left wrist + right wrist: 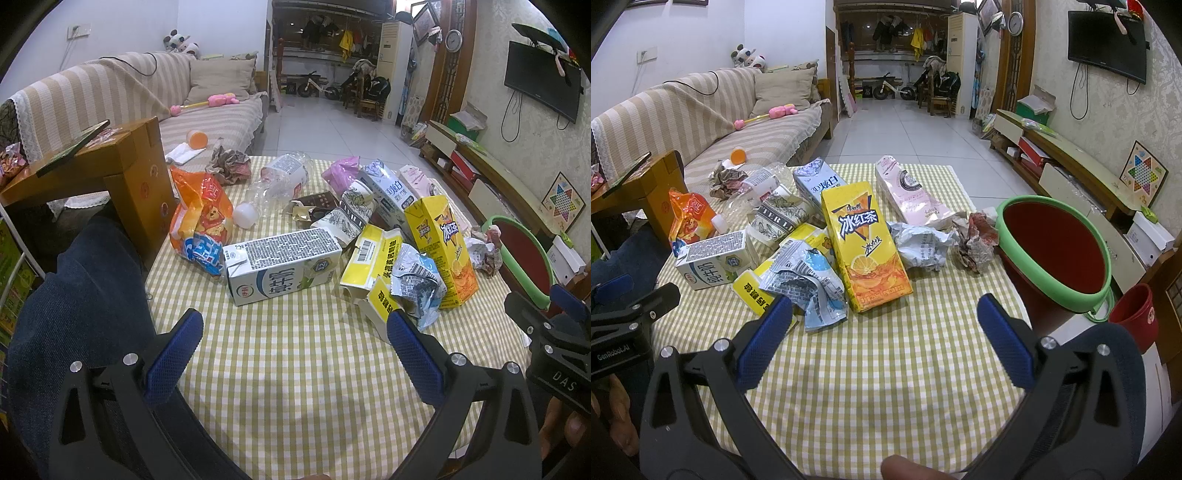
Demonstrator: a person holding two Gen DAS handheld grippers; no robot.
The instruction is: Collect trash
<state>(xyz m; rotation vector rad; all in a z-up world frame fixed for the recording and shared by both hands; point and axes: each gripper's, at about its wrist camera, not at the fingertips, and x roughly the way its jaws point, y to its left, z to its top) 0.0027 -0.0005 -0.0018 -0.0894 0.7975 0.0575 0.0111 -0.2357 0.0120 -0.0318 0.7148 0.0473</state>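
Trash lies on a yellow-checked table [295,350] [905,350]. A white milk carton [282,264] [714,258] lies on its side. A yellow iced-tea carton [443,247] [866,243] stands beside a crumpled blue-white wrapper [417,284] [809,284] and a flattened yellow box [369,258]. An orange snack bag [201,221] [689,218] lies at the left. A red bin with a green rim [1056,251] [524,254] stands at the table's right. My left gripper [295,325] is open and empty above the table's near part. My right gripper [884,314] is open and empty too.
A clear plastic bottle [280,181], a paper cup [347,218], a blue-white carton [820,184], a pink pouch [908,192] and crumpled papers [975,240] lie further back. A wooden side table [110,173] stands at the left. A small red cup [1134,314] sits beside the bin.
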